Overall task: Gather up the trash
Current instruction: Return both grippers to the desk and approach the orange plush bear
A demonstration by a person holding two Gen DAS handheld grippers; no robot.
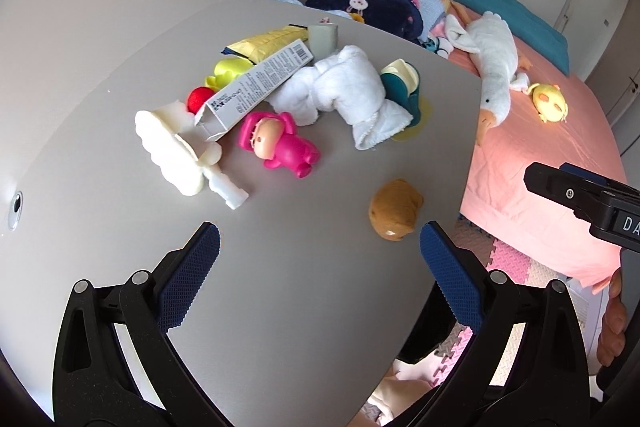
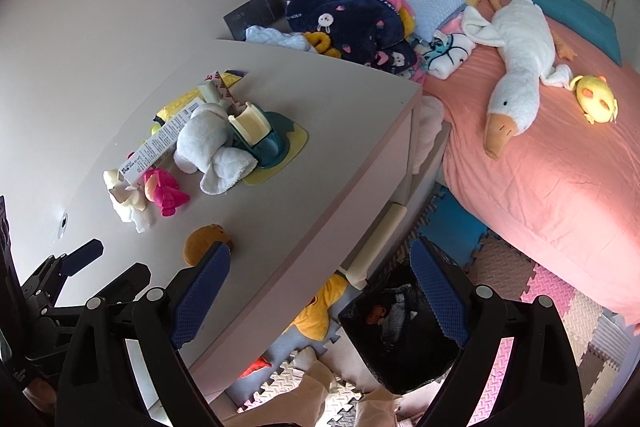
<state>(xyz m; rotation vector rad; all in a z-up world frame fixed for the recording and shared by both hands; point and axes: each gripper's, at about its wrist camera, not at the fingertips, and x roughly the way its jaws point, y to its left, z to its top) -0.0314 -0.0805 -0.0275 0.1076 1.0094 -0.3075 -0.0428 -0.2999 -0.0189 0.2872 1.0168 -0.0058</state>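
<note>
Both grippers hover empty over the near end of the grey desk [image 1: 304, 267]. Left gripper [image 1: 320, 251]: jaws wide apart, nothing between them but bare desk. Right gripper [image 2: 320, 267]: jaws also spread wide, holding nothing, straddling the desk edge with the floor below.

Trash on the desk: a long white carton [image 1: 256, 83] with one end torn open, lying tilted across the toy pile; its print is too small to read. Behind it a yellow padded mailer [image 1: 268, 43], mostly covered by the carton. A greyish tape-like roll [image 1: 323, 37] at the far edge, hard to identify.

Other clutter: pink doll figure [image 1: 276, 145], white cloud-shaped toy [image 1: 172, 151], red ball [image 1: 200, 98] half hidden, a yellow-green toy [image 1: 229, 69] partly covered, a rolled white towel [image 1: 344, 91], and a teal holder [image 2: 260, 139] on a yellow mat, largely blocked by the towel in the left view. A brown plush [image 1: 394, 209] lies alone near the front, just beside the left gripper's right jaw.

Black-lined bin [image 2: 400, 323] stands on the floor below the desk, partly behind the right gripper; contents dark, unclear. Goose plush [image 2: 516, 67] lies on the pink bed [image 2: 560, 187]. Fingers of a hand [image 1: 612, 323] are cut off at the left view's right edge.
</note>
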